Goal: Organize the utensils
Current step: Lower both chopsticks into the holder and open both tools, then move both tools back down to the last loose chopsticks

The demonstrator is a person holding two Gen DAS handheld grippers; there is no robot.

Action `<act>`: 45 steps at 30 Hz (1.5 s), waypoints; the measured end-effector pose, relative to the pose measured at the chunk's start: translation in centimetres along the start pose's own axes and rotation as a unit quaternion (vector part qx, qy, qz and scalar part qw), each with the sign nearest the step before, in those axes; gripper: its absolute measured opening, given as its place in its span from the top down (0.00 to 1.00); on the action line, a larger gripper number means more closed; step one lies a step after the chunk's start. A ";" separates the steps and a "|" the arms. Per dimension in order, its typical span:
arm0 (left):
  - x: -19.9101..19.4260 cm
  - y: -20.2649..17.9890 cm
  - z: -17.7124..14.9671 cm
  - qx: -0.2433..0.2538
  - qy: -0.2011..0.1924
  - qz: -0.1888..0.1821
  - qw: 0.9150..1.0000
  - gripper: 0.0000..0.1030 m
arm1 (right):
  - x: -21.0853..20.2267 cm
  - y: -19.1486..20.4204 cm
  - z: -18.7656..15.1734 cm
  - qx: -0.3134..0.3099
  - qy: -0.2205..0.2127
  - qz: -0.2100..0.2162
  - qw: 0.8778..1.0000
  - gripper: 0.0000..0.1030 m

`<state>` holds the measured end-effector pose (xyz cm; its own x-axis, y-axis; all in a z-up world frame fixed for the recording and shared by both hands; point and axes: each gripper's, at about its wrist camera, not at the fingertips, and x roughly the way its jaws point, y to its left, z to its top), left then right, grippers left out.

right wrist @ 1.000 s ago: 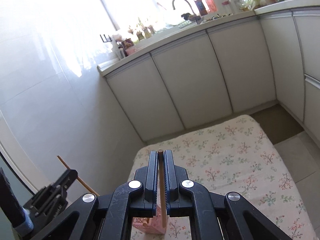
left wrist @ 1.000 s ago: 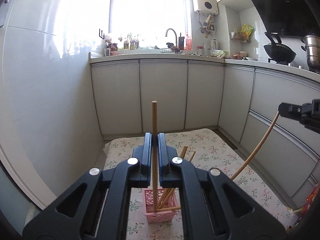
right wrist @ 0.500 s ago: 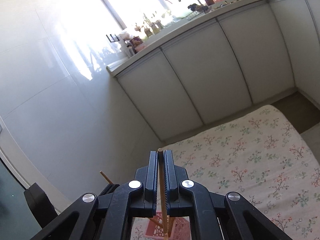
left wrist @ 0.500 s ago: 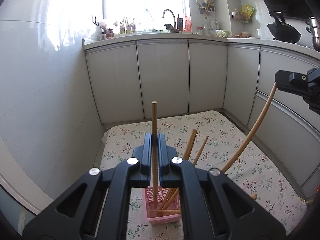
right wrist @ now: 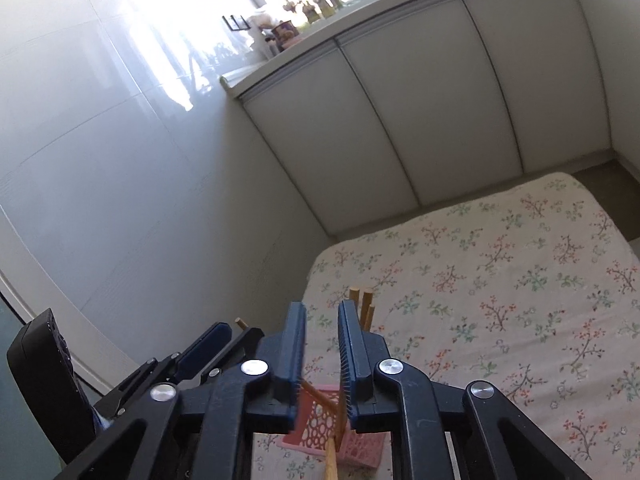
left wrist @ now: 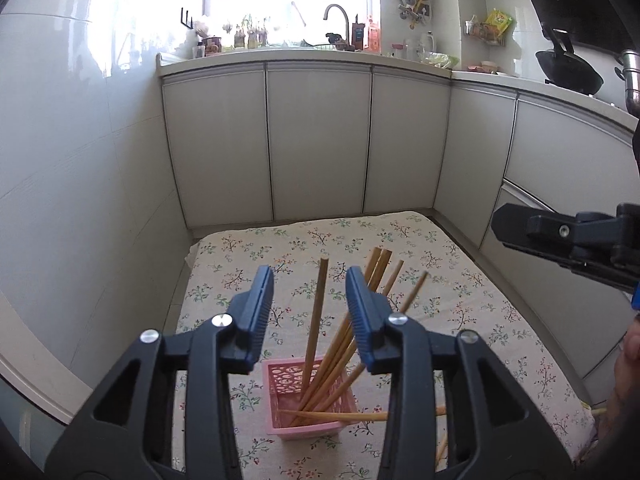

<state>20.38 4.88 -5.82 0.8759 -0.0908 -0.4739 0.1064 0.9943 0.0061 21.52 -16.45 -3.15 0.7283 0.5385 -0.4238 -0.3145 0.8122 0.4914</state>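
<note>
Pink basket (right wrist: 316, 436) mostly hidden behind right gripper (right wrist: 320, 354).

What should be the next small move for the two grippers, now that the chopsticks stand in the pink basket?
Probably lift both grippers straight up and away. The left gripper has just been opening; its chopstick stands free between the jaws, its lower end in the pink basket. The right gripper has also just been opening. A sideways pull might knock the chopsticks over.
</note>
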 end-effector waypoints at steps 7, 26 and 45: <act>-1.3 0.8 0.1 -0.029 0.026 -0.008 0.999 0.35 | -2.6 -0.8 0.5 0.004 -0.008 -0.013 1.000 0.51; -0.8 0.4 -8.0 -0.016 0.244 -0.045 0.969 0.21 | -4.9 -10.5 -6.1 0.077 0.176 -0.170 0.967 0.33; 4.4 -6.5 -15.7 0.043 0.374 -0.087 0.922 0.24 | -4.2 -16.6 -12.1 0.128 0.303 -0.210 0.921 0.31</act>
<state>16.12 -1.12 -21.77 0.2750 -0.1533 -0.9491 0.2800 0.9572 -0.0735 16.33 -29.45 -18.68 0.2553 0.2786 -0.9259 0.1282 0.9394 0.3180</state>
